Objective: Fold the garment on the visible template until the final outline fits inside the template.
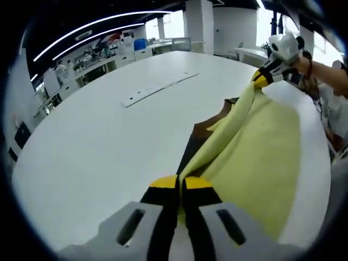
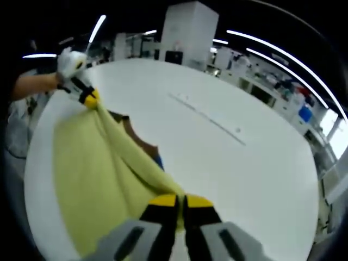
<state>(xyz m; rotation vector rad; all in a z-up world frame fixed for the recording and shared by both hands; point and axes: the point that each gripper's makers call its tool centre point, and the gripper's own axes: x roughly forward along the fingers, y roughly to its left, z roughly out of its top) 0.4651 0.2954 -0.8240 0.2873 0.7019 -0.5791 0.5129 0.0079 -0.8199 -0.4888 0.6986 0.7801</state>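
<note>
A pale yellow garment hangs stretched between both grippers above a large white table. My left gripper is shut on one edge of it. In the left gripper view the right gripper pinches the far end of that edge. In the right gripper view my right gripper is shut on the yellow garment, and the left gripper holds the far end. A brown template peeks out from under the cloth, and the brown template also shows beside a small blue patch.
A long white strip lies on the table beyond the garment; the same strip crosses the table's middle. A person's arm reaches in at the right. Desks, shelves and a white pillar stand past the table's far edge.
</note>
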